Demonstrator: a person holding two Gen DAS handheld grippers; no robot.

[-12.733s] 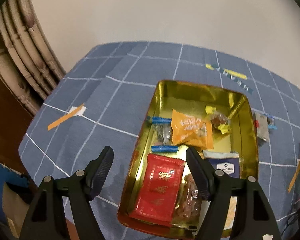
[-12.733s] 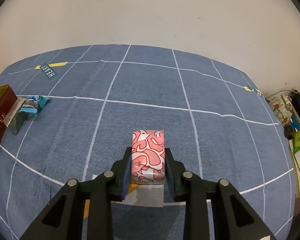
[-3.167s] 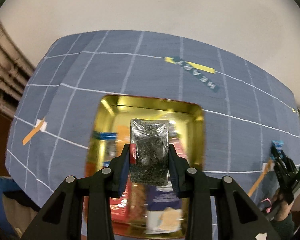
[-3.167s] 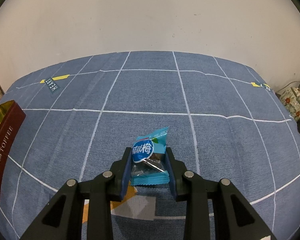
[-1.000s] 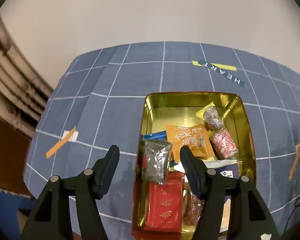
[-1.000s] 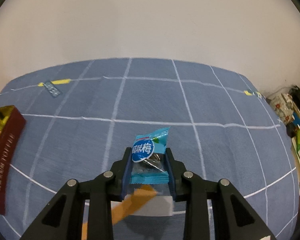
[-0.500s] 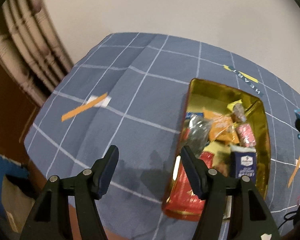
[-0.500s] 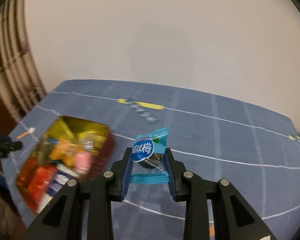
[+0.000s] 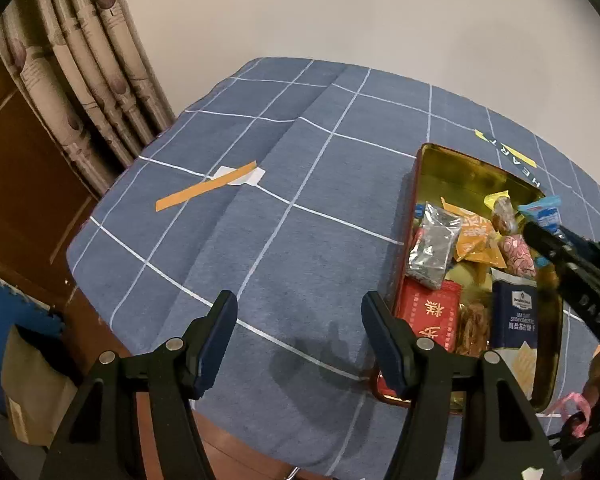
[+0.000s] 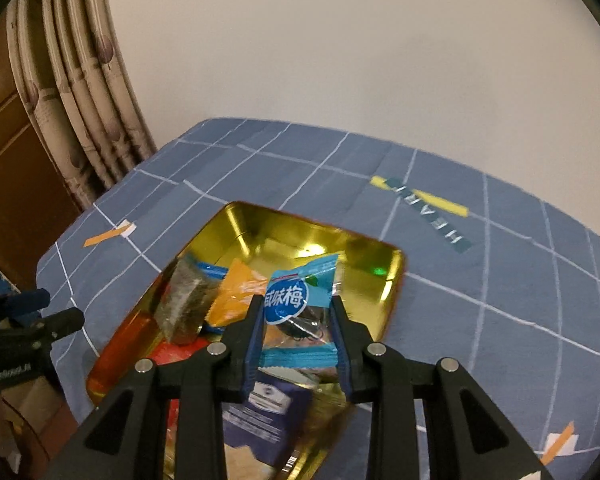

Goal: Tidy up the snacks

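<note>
A gold tin (image 9: 470, 172) with red outer walls sits on the blue checked tablecloth and holds several snack packets. My right gripper (image 10: 296, 316) is shut on a light blue plum candy packet (image 10: 300, 292) and holds it above the tin (image 10: 284, 236). In the left wrist view the right gripper (image 9: 548, 236) reaches over the tin with the blue packet (image 9: 542, 210). My left gripper (image 9: 298, 312) is open and empty over bare cloth, left of the tin. A clear packet of dark bits (image 9: 432, 248) lies in the tin.
An orange and white tape mark (image 9: 208, 190) lies on the cloth to the left. A yellow label strip (image 10: 428, 206) lies beyond the tin. Curtains (image 9: 80, 80) and a wooden door stand off the table's left edge. A paper bag (image 9: 32, 392) sits on the floor.
My right gripper has carried the blue packet left, from over bare cloth to above the tin. My left gripper, after dropping the dark packet in the tin, has moved further left.
</note>
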